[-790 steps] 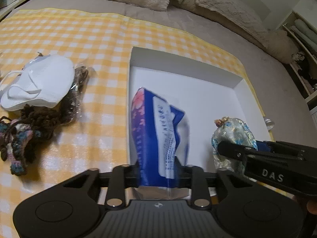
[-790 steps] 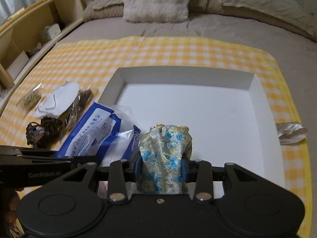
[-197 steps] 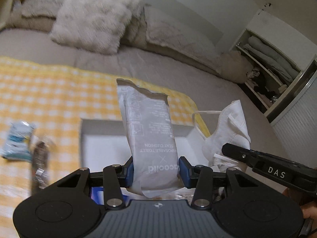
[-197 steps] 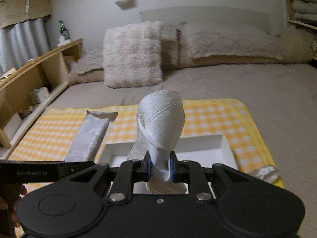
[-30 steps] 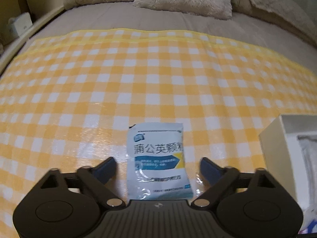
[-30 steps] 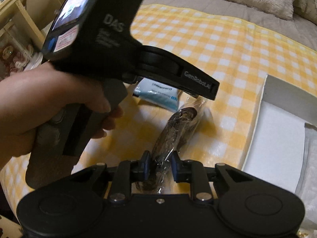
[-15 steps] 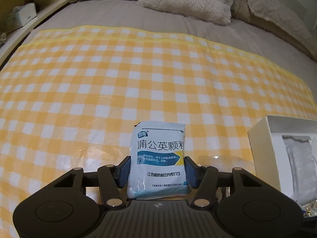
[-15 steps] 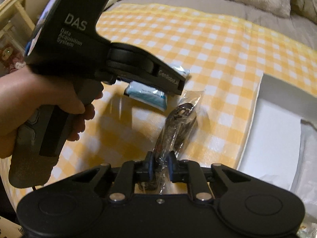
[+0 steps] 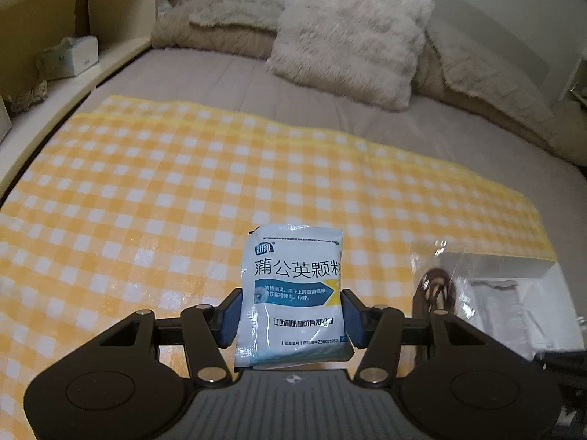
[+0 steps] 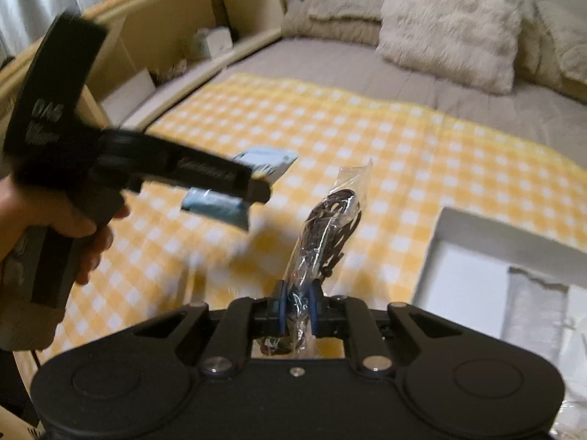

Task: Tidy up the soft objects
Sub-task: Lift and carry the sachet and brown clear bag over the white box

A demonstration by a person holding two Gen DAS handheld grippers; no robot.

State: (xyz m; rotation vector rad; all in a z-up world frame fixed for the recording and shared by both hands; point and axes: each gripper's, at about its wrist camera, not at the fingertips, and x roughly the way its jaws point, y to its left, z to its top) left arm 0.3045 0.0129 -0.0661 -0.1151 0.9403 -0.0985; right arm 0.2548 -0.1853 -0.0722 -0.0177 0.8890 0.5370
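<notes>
We've just lifted both items off the checked cloth (image 9: 146, 190) — left gripper (image 9: 291, 317) clamped on the medicine sachet (image 9: 291, 293), right gripper (image 10: 295, 308) pinching the bagged cord (image 10: 323, 227) — white box (image 10: 469, 256) next.

**Two wrist views over the checked cloth**

Both fisheyes look down along their own fingers, close above the yellow checked cloth (image 9: 183, 190), facing the fluffy pillow (image 9: 348, 36) at 12 o'clock. Both share the white box (image 10: 466, 275) toward 3 o'clock.

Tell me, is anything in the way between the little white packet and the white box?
Nothing visible blocks it. The white packet is held above the checked cloth; only the clear bag in the other gripper hangs near the white box.
</notes>
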